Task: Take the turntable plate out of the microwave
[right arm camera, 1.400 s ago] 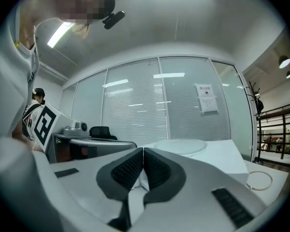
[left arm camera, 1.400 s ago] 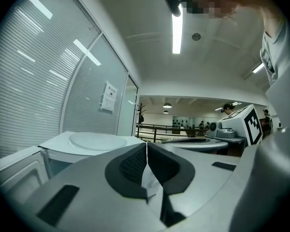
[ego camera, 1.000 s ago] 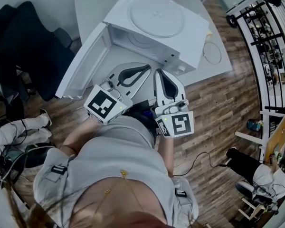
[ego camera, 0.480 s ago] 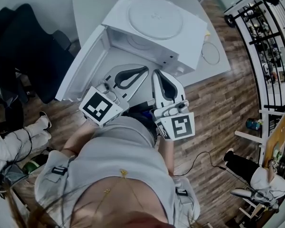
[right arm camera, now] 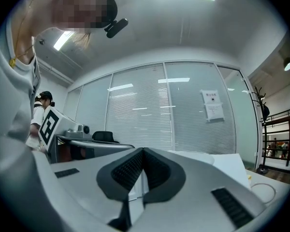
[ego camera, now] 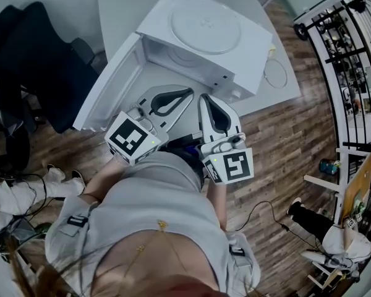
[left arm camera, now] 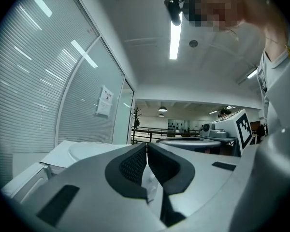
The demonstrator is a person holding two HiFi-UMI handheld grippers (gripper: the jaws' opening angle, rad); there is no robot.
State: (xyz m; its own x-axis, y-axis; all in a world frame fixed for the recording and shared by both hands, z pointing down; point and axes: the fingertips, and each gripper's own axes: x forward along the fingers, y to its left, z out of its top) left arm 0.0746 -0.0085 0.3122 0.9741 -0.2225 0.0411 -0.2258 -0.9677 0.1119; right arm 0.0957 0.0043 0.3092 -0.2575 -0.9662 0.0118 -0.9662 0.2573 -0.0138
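**Microwave** [ego camera: 250,48]: stands on the surface [ego camera: 117,8]. Its door [ego camera: 108,85] is swung wide to the left and the cavity [ego camera: 167,73] faces the person.

**Plate** [ego camera: 204,25]: round, clear glass. It lies flat on the microwave's top, inside its edges, not in the cavity. A round shape shows on the cavity floor; whether it is a ring or a recess cannot be told.

**Left tongs** [ego camera: 193,90]: jaws together, nothing between them. They are held level just before the open cavity, close to the body.

**Right tongs** [ego camera: 205,95]: jaws together and empty, level, just beside the left pair.

**Step, as judged:** the plate looks to be out already, so what is left is to draw both pairs clear.

**Handling notes:**
- Back off level, with both pairs shut.
- Mind the door, which stands near the left tongs; a knock there could jolt the microwave and slide the glass.
- Do not lift into the front edge of the top.
- If the plate must move again, take the rim at opposite sides, one pair each, and keep it flat.
- The glass is likely slick, so seat the pads well over the rim before lifting.
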